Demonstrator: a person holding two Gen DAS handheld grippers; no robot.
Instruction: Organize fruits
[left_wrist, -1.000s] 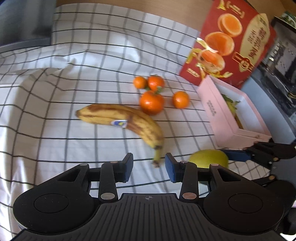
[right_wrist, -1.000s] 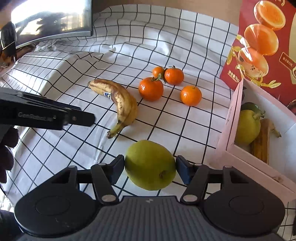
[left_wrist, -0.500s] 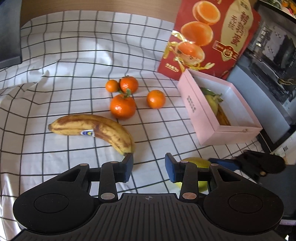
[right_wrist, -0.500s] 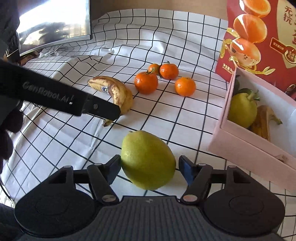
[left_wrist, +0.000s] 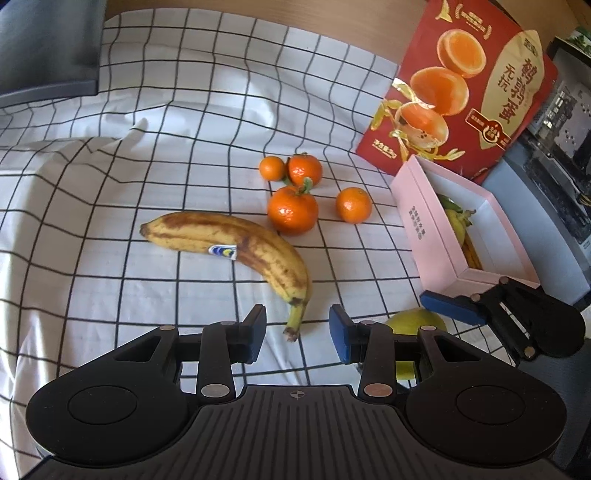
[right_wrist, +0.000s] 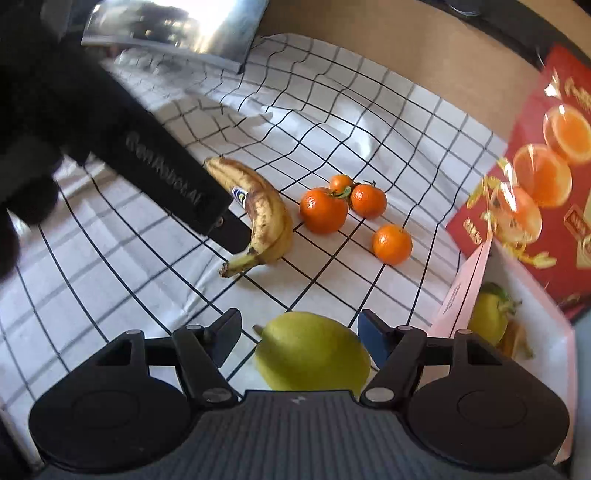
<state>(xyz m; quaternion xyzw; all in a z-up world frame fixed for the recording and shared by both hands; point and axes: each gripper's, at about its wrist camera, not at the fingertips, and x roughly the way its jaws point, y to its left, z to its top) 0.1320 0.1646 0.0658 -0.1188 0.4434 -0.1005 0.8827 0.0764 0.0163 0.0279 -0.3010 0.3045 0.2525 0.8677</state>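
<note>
A spotted banana (left_wrist: 236, 243) lies on the checked cloth, its stem tip between the fingers of my left gripper (left_wrist: 297, 334), which is open and does not press on it. A green pear (right_wrist: 312, 350) rests on the cloth between the fingers of my right gripper (right_wrist: 298, 320). That gripper is open, with a gap at its left pad. Several mandarins (left_wrist: 293, 214) sit beyond the banana. A pink box (left_wrist: 417, 229) at the right holds another pear (right_wrist: 487, 317) and a banana. In the left wrist view the right gripper's blue finger (left_wrist: 450, 306) shows beside the pear (left_wrist: 413, 321).
A red egg carton bag (left_wrist: 461, 85) stands behind the pink box (right_wrist: 458, 299). A dark monitor (right_wrist: 177, 26) is at the far left and computer gear (left_wrist: 554, 147) at the right. The left gripper's black finger (right_wrist: 232, 236) crosses over the banana (right_wrist: 258, 206).
My right gripper's jaws opened off the pear, which now lies on the cloth, and the wrist rolled. The left gripper's view swung, and the banana stem is again between its fingers.
</note>
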